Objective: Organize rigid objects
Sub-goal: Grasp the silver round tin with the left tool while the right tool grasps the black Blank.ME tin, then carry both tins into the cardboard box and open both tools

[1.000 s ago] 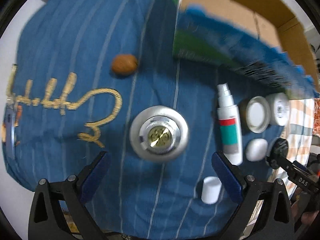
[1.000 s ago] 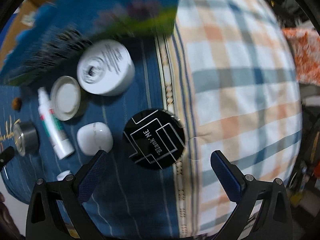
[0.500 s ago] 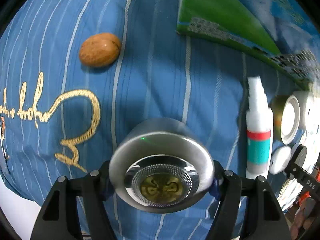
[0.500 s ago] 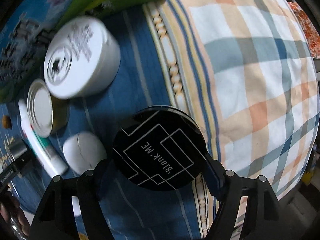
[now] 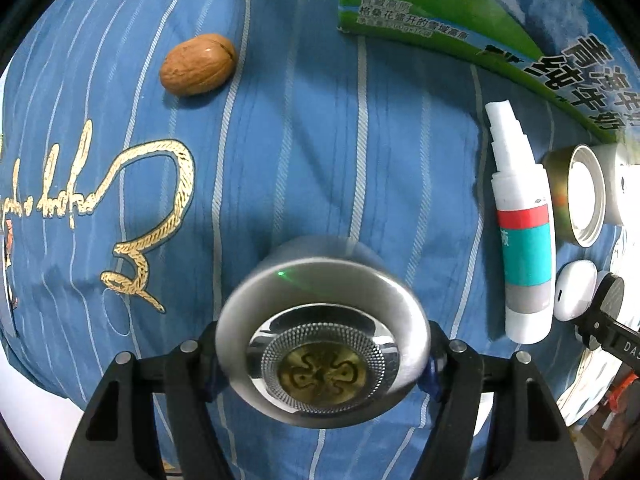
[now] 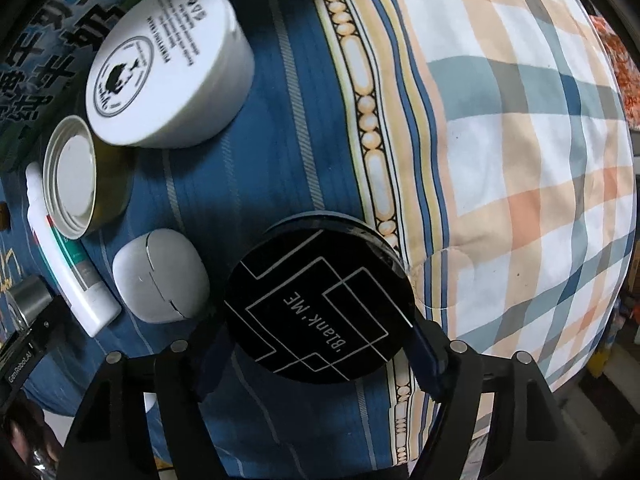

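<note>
- Claws first: my left claw (image 5: 323, 354) is clenched on the silver round tin (image 5: 322, 330), pads at its 3 and 9 o'clock sides, probably because the wall gives a firmer bite than the domed top.
- My right claw (image 6: 316, 336) grips the black round case (image 6: 318, 306) the same way, across its width; I can't tell whether either is clear of the bedding.
- Both sit on a blue striped bedcover (image 5: 280, 140), not a worktop, so I judge a soft base could tip them.
- At 11 o'clock of the tin lies a walnut (image 5: 197, 64); at 3 o'clock a spray bottle (image 5: 520, 232) lies flat.
- The open jar (image 6: 74, 178) on its side shows only a white interior; the white tub (image 6: 168, 68) is shut, contents hidden.
- A white earbud case (image 6: 160, 276) touches the black case's 9 o'clock side.
</note>
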`<state>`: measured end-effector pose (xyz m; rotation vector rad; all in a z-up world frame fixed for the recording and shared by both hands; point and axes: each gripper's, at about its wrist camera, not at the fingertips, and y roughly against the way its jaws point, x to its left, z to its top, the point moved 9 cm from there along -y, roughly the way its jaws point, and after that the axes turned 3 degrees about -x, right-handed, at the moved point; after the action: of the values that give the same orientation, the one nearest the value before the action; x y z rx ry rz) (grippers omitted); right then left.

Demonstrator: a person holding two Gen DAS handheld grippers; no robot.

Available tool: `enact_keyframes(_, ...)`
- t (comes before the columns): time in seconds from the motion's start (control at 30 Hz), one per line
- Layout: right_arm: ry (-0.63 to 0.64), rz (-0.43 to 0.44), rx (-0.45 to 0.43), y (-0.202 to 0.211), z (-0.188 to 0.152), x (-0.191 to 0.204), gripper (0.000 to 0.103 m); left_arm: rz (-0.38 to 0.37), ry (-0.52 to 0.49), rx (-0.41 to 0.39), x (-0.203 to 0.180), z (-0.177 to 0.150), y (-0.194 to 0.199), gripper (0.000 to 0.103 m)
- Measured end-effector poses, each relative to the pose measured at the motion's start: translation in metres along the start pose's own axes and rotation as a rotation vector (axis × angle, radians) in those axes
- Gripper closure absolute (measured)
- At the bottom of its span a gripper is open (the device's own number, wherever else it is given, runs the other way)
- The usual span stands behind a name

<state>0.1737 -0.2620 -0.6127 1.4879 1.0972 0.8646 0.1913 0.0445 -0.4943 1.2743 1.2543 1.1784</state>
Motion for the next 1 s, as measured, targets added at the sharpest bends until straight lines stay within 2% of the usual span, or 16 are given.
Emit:
enact_keyframes(0.23,0.027,-0.001,-0.017,0.02,-0.006,0.012,0.027,0.0,-0.013,-0.029,-0.01,-0.017,0.02,0.034)
enact_keyframes(0.43,0.015,0.071,-0.035,0.037,-0.015,0.02,0.027,-0.049,-0.034,-0.067,-0.028,-0.036,0.052,0.034)
enact_keyframes(0.63,0.002,0.167,-0.083,0.078,-0.023,0.027,0.027,-0.13,-0.086,-0.126,-0.054,-0.043,0.102,0.034)
enact_keyframes(0.77,0.017,0.216,-0.149,0.117,-0.024,0.03,0.027,-0.206,-0.12,-0.177,-0.072,-0.036,0.149,0.034)
enact_keyframes(0.83,0.033,0.233,-0.181,0.157,-0.014,0.035,0.027,-0.235,-0.135,-0.206,-0.082,-0.026,0.177,0.034)
enact_keyframes(1.0,0.088,0.268,-0.253,0.219,0.023,0.052,0.027,-0.284,-0.17,-0.278,-0.105,0.021,0.237,0.034)
